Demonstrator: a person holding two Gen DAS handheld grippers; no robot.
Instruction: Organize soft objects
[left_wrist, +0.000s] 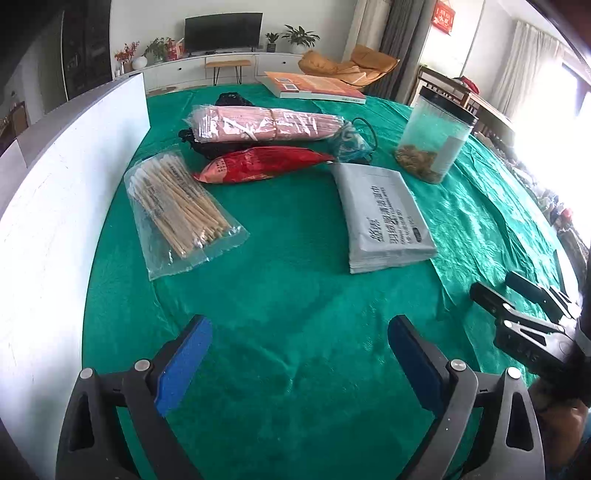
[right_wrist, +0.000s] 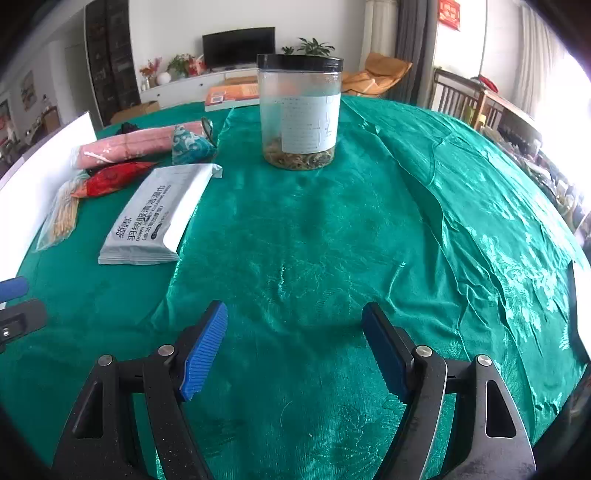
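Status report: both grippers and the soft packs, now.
Left gripper open, empty. Right gripper open, empty. Wipes pack and cotton swab bag lie untouched on green cloth. Nothing blocks them.

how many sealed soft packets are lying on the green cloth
4: cotton swab bag nearest the white board, red packet behind it, pink pack further back, grey wipes pack near the jar. Dark items under the pink pack may hide more.

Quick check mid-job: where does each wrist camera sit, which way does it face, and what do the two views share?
Left wrist: on the open left gripper, facing down-forward at the wipes pack; right gripper at the edge.
Right wrist: on the open right gripper, facing the jar; left gripper's pad at the edge.
Shared: pack, jar, green cloth.
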